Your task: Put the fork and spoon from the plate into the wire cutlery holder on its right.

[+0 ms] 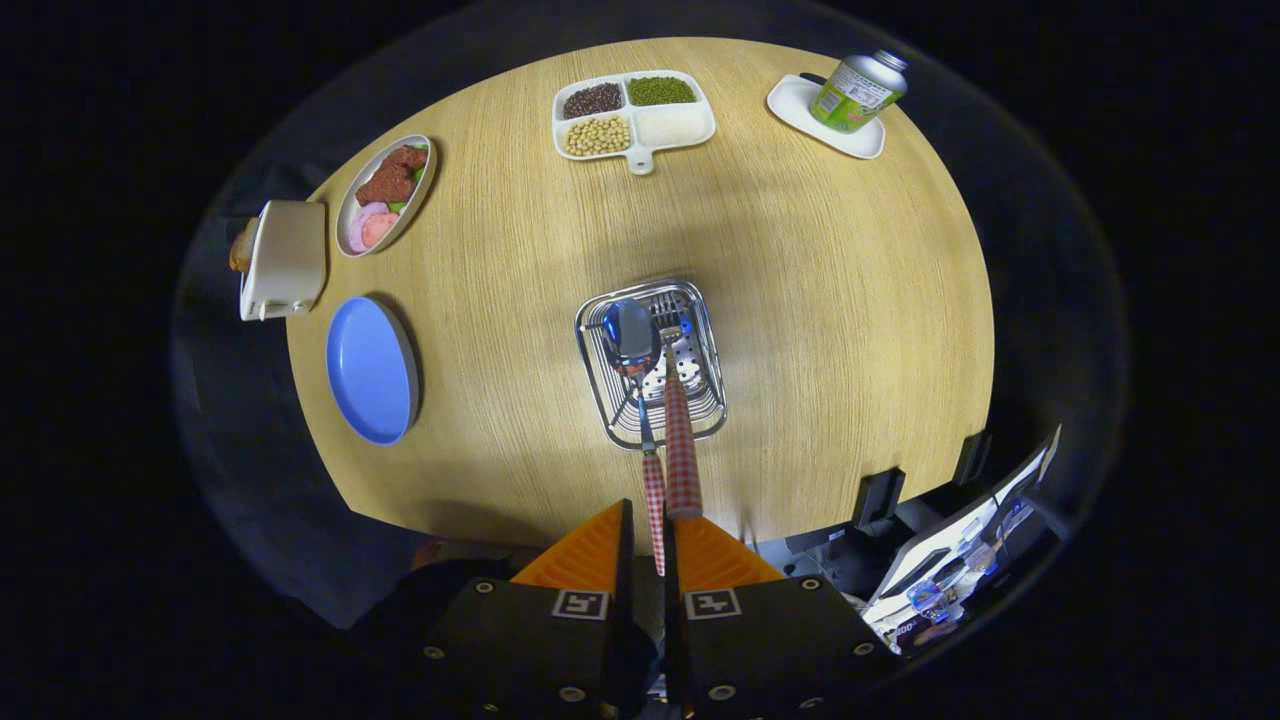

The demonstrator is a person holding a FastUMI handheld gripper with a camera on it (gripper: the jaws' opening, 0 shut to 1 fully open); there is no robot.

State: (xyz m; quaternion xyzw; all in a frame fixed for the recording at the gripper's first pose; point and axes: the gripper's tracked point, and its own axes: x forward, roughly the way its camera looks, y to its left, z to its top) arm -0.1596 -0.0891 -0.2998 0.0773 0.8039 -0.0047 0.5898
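Nearly closed, the jaws of the gripper (645,545) pinch the spoon (640,400) handle, its bowl lowered into the wire cutlery holder (650,362) mid-tabletop beside the fork (680,440), so release should drop it upright.

You have one wire holder (650,362) at 12 o'clock ahead of the fingers, one spoon (632,335), one fork (682,440), three dishes, one tray, one can (858,92), one toaster (285,258).
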